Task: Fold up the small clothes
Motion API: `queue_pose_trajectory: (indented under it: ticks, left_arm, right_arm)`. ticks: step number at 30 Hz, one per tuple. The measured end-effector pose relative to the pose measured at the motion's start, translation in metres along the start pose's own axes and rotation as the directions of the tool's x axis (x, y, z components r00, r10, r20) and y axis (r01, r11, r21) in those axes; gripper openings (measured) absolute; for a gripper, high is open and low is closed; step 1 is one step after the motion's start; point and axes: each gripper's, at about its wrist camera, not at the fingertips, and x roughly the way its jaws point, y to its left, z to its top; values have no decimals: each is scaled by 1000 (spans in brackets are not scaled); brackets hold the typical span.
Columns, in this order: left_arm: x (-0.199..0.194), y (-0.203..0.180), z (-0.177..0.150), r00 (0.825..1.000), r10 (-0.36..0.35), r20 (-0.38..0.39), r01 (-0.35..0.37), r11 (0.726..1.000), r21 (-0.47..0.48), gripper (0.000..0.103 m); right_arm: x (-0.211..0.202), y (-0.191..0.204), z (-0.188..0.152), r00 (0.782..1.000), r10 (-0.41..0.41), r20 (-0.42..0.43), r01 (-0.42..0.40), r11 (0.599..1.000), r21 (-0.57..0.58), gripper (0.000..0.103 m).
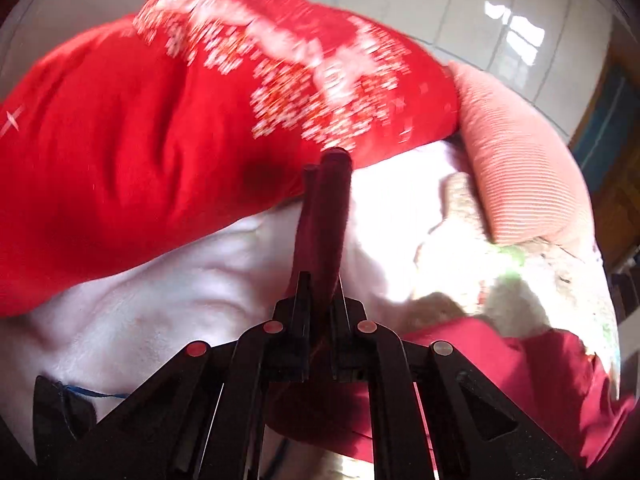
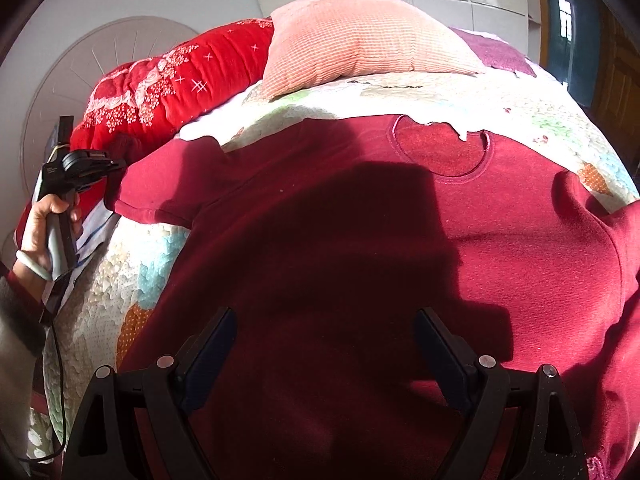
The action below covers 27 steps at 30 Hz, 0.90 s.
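A dark red long-sleeved shirt lies spread front-up on the patterned bedspread, neck hole toward the pillow. My right gripper hovers open over the shirt's lower body, with nothing between its fingers. At the far left of the right wrist view, a hand holds my left gripper at the end of the shirt's left sleeve. In the left wrist view the left gripper is shut, with dark red sleeve cloth pinched between its jaws and trailing down to the shirt.
A bright red flowered quilt is bunched at the bed's head and fills the left wrist view's upper half. A pink ribbed pillow lies beside it. White cloth lies under the left gripper. A cable hangs at the bed's left edge.
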Motion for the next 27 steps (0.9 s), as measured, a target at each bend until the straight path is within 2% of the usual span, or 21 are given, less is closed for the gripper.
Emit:
queue_pose_trajectory:
  ticks: [3, 6, 9, 13, 16, 18, 20, 21, 23, 24, 25, 26, 27]
  left_arm:
    - [-46, -38, 1, 990, -133, 48, 131, 990, 53, 5]
    - [-82, -93, -8, 966, -252, 61, 242, 960, 139, 5]
    - [-107, -153, -28, 924, -380, 32, 364, 904, 225, 5]
    - [-107, -234, -73, 867, -493, -73, 491, 821, 291, 5]
    - [-86, -285, -120, 848, -505, -159, 528, 785, 324, 5]
    - [-63, -314, -153, 848, -479, -228, 530, 779, 335, 5]
    - [-41, -334, -184, 832, -452, -320, 545, 772, 327, 5]
    - [-34, -340, -196, 830, -429, -357, 543, 769, 337, 6]
    - [-33, -345, -210, 837, -387, -388, 528, 760, 380, 8]
    - [-41, -343, -213, 843, -383, -379, 522, 753, 401, 11]
    - [-49, -340, -211, 845, -384, -372, 521, 746, 414, 21]
    - [-57, -335, -207, 845, -387, -368, 522, 744, 417, 36]
    - [-66, -328, -202, 845, -398, -358, 526, 744, 412, 43]
  right_arm:
    - [-14, -12, 1, 1000, 8, 30, -9, 999, 43, 88]
    - [-31, -27, 3, 998, -14, 64, 9, 998, 70, 88]
    - [-48, -48, 3, 994, -50, 98, 39, 993, 111, 88]
    - [-67, -82, 5, 986, -108, 127, 84, 980, 181, 88]
    - [-76, -109, 5, 979, -145, 142, 107, 964, 244, 88]
    - [-79, -128, 5, 977, -168, 133, 125, 951, 284, 88]
    - [-80, -144, 5, 976, -186, 115, 140, 935, 325, 88]
    - [-81, -151, 5, 976, -186, 110, 139, 929, 344, 88]
    - [-81, -160, 6, 980, -172, 101, 124, 923, 364, 88]
    - [-81, -163, 6, 982, -161, 98, 116, 924, 363, 88]
    - [-80, -164, 7, 983, -153, 99, 108, 928, 358, 88]
    - [-79, -163, 8, 984, -146, 100, 102, 931, 349, 88]
    - [-75, -161, 11, 986, -136, 98, 95, 935, 341, 88]
